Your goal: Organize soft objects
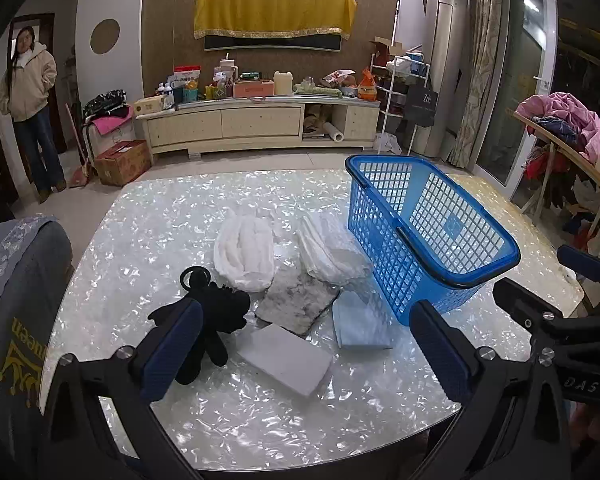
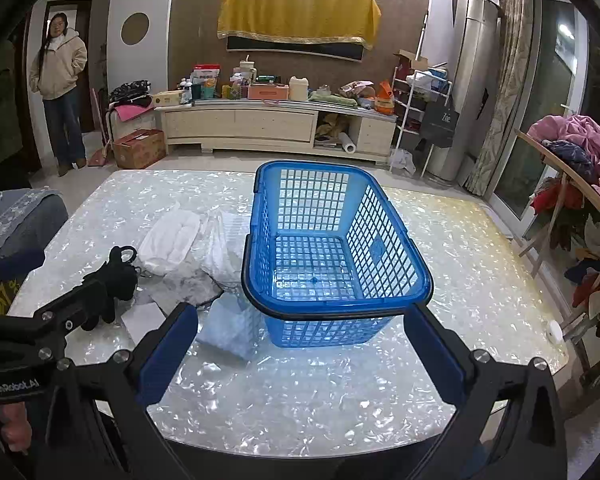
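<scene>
Left gripper (image 1: 304, 340) jaws spread wide, nothing between the blue pads, not touching anything, hovering over the near edge of the pearly, crinkle-patterned table (image 1: 260, 412); right gripper (image 2: 300, 344) also fully released and empty, its fingers framing the near end of the blue basket (image 2: 336, 308) without contact. Soft items lie in a loose cluster on the table at 9 o'clock of the basket: white flat foam-like block (image 1: 286, 360) nearest; black plush toy (image 1: 216, 316) with a ring loop at 10 o'clock of the block; pale blue folded cloth (image 1: 360, 322) just beside the basket's near corner; grey mottled fuzzy pad (image 1: 296, 300) behind the block; two white puffy bundles (image 1: 244, 256) and (image 1: 332, 252) farther back. Basket rigid plastic lattice, rectangular, black handle folded on the rim, nothing inside. Person in cream jacket (image 1: 28, 92) stands far off at 10 o'clock, in the doorway.
</scene>
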Demonstrator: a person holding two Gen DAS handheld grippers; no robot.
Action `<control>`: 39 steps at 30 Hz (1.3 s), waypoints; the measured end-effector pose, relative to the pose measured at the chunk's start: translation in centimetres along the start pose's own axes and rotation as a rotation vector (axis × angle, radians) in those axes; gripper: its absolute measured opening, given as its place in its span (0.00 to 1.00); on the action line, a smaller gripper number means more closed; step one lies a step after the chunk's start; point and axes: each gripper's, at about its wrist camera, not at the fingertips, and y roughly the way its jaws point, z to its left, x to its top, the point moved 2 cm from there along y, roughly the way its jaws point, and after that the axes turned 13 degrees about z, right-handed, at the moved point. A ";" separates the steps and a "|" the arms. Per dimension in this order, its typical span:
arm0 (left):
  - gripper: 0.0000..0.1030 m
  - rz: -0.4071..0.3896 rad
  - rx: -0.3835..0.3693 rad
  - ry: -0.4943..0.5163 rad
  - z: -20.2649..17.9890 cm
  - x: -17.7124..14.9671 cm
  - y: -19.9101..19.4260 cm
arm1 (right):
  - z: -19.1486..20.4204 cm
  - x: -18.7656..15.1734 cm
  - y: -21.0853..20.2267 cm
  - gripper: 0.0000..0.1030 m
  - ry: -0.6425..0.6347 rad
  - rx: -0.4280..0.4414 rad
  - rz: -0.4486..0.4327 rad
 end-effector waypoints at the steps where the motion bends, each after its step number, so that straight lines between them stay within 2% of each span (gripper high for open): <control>1: 1.00 0.002 -0.001 0.001 0.0 0.0 0.1 | -0.1 0.0 0.0 1.00 0.000 0.000 0.002; 39: 1.00 0.008 0.015 0.014 -0.5 0.0 0.3 | -0.5 -0.1 -0.1 1.00 -0.003 0.005 0.018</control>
